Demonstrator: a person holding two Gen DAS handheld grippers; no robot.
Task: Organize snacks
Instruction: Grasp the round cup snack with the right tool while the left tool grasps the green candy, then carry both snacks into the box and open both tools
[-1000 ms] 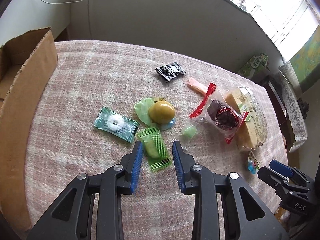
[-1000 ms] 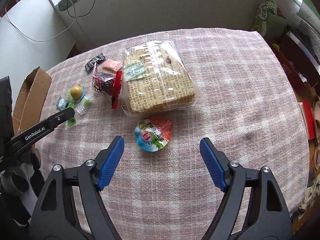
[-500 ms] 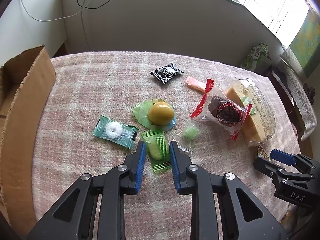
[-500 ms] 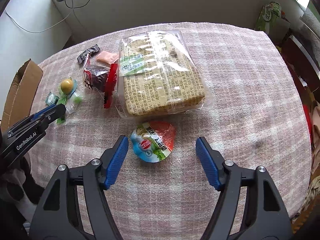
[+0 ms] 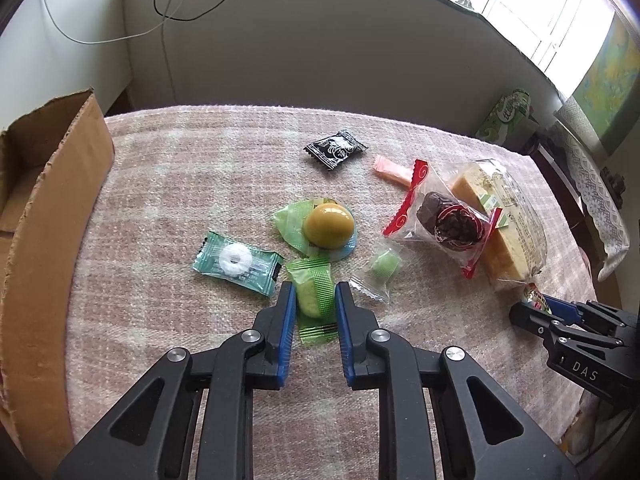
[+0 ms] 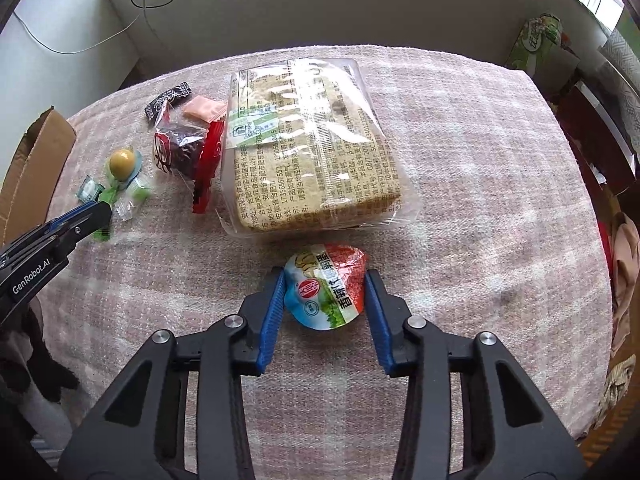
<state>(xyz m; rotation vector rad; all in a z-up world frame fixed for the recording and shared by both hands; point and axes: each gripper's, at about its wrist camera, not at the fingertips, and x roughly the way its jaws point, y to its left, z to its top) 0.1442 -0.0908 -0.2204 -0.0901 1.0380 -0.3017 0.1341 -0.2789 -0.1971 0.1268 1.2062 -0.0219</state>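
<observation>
We see the left gripper (image 5: 315, 300) up close: matte black linkage arms with triangular cut-outs, round silver screws at each pivot, and ribbed blue pads (image 5: 287, 332) lining the inner faces of both fingers. The right gripper (image 6: 325, 294) is built the same way, black frame, silver screws, blue ridged pads (image 6: 272, 320). Seen from the other camera, its side reads "DAS" in white, and the left one's side reads "GenRobot.AI".
</observation>
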